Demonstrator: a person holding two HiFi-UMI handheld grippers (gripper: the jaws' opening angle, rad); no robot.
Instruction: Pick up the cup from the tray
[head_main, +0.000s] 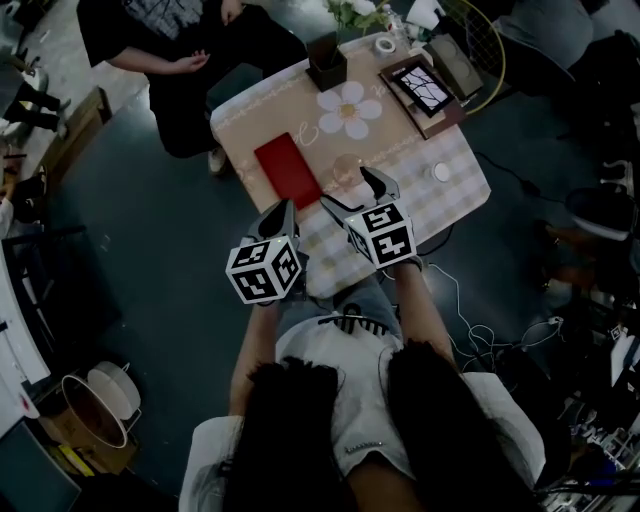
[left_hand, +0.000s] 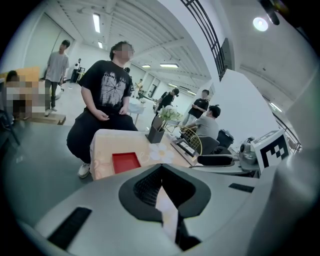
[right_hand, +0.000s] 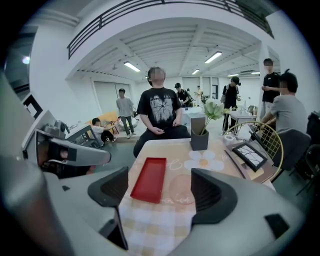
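A clear, pinkish cup stands on the tablecloth just right of a flat red tray, not on it. In the head view the cup is faint beside the tray. My right gripper is open wide above the table's near end, short of the cup, with nothing between its jaws. From above, the right gripper hangs just in front of the cup. My left gripper hovers near the tray's near corner. Seen in its own view, the left gripper has its jaws together and holds nothing.
A dark vase with a plant stands at the table's far end. A framed picture, a tape roll and a small white disc lie on the right side. A person sits at the far edge.
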